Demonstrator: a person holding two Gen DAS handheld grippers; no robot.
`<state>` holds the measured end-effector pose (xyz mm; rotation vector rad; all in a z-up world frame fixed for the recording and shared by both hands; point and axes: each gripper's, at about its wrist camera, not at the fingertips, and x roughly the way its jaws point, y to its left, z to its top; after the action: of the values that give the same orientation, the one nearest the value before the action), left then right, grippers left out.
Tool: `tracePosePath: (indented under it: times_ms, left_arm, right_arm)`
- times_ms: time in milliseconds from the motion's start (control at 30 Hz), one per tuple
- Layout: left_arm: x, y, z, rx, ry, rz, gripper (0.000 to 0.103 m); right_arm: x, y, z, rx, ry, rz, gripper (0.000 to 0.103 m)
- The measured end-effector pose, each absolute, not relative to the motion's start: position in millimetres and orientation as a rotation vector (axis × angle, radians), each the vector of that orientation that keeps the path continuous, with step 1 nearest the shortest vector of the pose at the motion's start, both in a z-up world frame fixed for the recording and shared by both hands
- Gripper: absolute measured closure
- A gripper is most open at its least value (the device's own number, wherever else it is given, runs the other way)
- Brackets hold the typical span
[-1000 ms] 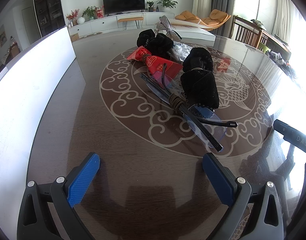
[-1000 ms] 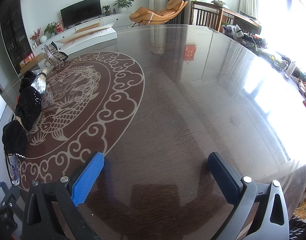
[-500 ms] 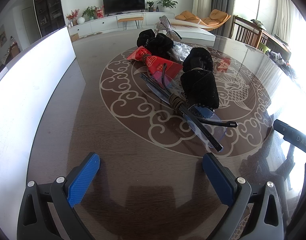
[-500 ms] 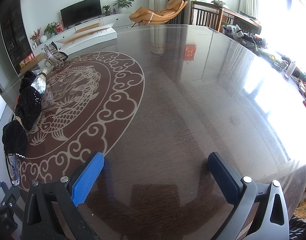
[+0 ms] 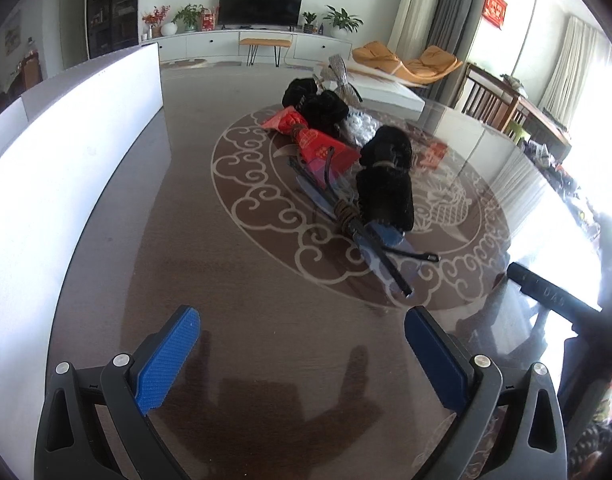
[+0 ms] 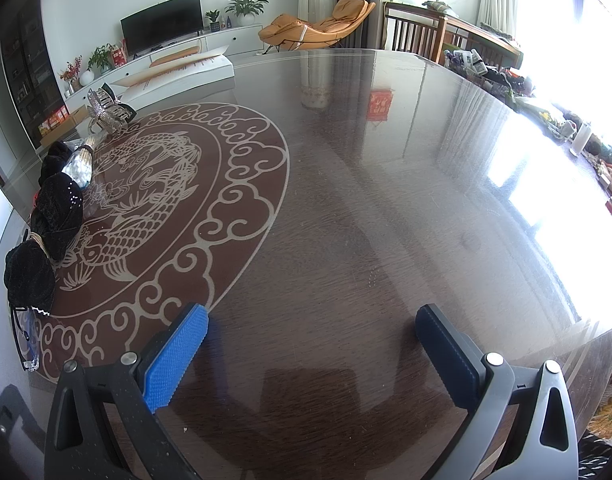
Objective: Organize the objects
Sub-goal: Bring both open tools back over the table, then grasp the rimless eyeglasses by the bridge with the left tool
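Left fingers (image 5: 188, 334) spread wide, holding nothing | right fingers (image 6: 196, 326) likewise

Table (image 6: 346, 240) glossy dark wood grain; black pouches (image 5: 386, 184) velvety cloth; fingers (image 5: 168, 360) ribbed blue pads.

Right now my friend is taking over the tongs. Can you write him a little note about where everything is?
Left tongs: open, empty, hovering low over the table, short of the pile.
Right tongs: open, empty, over a bare stretch of table.
Things: the black velvet pouch, red pouch, a second black pouch and the glasses lie bunched together on the round pattern, ahead of the left tongs.
Done: nothing sorted yet.
Left: everything.
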<state>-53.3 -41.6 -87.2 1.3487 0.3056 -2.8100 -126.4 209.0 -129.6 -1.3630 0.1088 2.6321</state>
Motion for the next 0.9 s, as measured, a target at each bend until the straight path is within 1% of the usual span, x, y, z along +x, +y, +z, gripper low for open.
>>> tracePosePath:
  times_ms: [133,233,267,300,333,367,433,467,500,667,767,800,833,867,900]
  left_arm:
    - [-89,-37,-71,1.332,0.318,-2.833,0.0]
    - [-119,-27,-78,1.367,0.253,-2.81,0.001]
    - [-124,-24,-83,1.386,0.225,-2.796,0.003]
    - [-127,-21,-88,1.413,0.203,-2.79,0.016]
    - [-128,-19,-93,1.442,0.187,-2.786,0.033]
    - [-127,-19,-97,1.456,0.171,-2.785,0.041]
    - [-117,-21,-96,1.427,0.153,-2.811,0.063]
    - [-111,-21,-95,1.417,0.119,-2.81,0.069]
    - [-106,-22,-94,1.421,0.081,-2.798,0.077]
    - [-76,-36,-92,1.475,0.022,-2.794,0.078]
    - [-72,-40,-89,1.509,0.04,-2.821,0.075]
    - [-73,-39,-86,1.511,0.031,-2.831,0.068]
    - [-76,-38,-84,1.506,0.013,-2.838,0.052]
    - [-80,-36,-83,1.502,-0.009,-2.84,0.042]
    - [-85,-34,-83,1.496,-0.029,-2.842,0.03]
  right_arm:
    - [-126,209,-130,-1.363,0.109,2.632,0.0]
    - [-126,209,-130,-1.363,0.109,2.632,0.0]
    - [-126,209,-130,-1.363,0.109,2.632,0.0]
    - [-126,209,-130,-1.363,0.109,2.632,0.0]
    - [-126,209,-130,-1.363,0.109,2.632,0.0]
    - [-126,209,-130,-1.363,0.109,2.632,0.0]
    - [-126,209,-130,-1.363,0.109,2.632,0.0]
    - [-126,209,-130,-1.363,0.109,2.632,0.0]
    - [-126,209,-130,-1.363,0.109,2.632,0.0]
    - [-126,209,-130,-1.363,0.109,2.632,0.0]
    - [-126,209,-130,-1.363,0.109,2.632,0.0]
    - [-126,209,-130,-1.363,0.109,2.632,0.0]
    - [-126,209,-130,-1.363,0.109,2.632,0.0]
    - [-126,209,-130,-1.363,0.109,2.632,0.0]
    - [-126,209,-130,-1.363,0.109,2.632,0.0]
